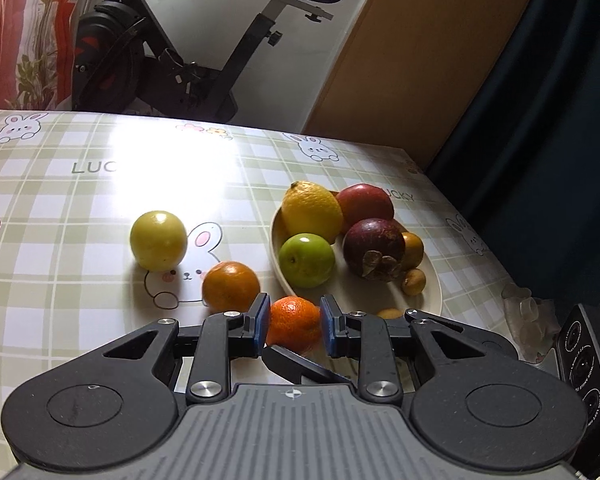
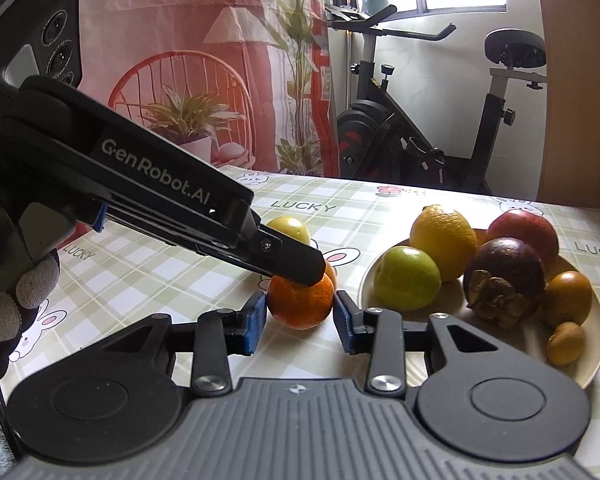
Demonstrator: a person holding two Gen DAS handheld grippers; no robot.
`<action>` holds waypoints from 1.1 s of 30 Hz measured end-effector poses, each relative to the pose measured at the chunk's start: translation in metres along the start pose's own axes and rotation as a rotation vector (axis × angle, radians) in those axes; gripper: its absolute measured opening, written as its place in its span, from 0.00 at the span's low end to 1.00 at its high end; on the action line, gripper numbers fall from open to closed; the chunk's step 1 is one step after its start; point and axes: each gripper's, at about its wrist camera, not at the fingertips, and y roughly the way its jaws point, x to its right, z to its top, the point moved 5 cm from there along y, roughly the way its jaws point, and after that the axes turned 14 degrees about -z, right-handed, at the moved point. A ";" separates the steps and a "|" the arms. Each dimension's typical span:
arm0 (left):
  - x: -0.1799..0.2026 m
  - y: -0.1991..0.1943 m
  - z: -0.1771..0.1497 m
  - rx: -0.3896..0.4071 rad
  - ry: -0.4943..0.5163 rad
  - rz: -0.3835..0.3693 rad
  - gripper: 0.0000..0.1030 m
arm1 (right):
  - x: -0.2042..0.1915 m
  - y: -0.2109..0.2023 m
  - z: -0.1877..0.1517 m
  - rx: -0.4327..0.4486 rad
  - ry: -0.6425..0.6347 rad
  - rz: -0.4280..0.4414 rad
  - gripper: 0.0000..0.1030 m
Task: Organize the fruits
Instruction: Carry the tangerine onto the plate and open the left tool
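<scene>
The left gripper [image 1: 294, 322] has its blue pads on either side of an orange mandarin [image 1: 293, 324], which sits on the checked tablecloth [image 1: 60, 208]; the pads look pressed to the fruit's sides. In the right wrist view the right gripper [image 2: 300, 318] also flanks that mandarin [image 2: 300, 300], jaws spread with a small gap on each side, while the left gripper's black finger reaches in from the upper left and lies across the fruit's top. A gloved hand [image 2: 8, 304] holds the left tool at the frame's left edge. Just behind the mandarin lies a second orange [image 1: 231, 286], and farther back a yellow-green fruit [image 1: 159, 240] rests beside a printed rabbit. To the right, a cream plate [image 1: 278, 256] carries a green apple [image 1: 307, 260], a lemon [image 1: 311, 211], a red apple [image 1: 365, 204], a dark mangosteen [image 1: 374, 249] and a few small brownish-orange fruits. Beyond the table stands an exercise bike [image 1: 172, 40].
</scene>
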 end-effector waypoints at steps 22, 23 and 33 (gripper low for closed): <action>0.032 0.074 0.017 -0.067 0.038 0.014 0.27 | 0.070 0.008 -0.001 -0.038 0.110 -0.114 0.38; 0.031 0.074 0.016 -0.065 0.035 0.014 0.27 | 0.070 0.009 -0.002 -0.043 0.104 -0.116 0.38; 0.031 0.042 0.023 0.058 0.046 0.082 0.29 | 0.072 0.004 -0.005 -0.023 0.109 -0.090 0.41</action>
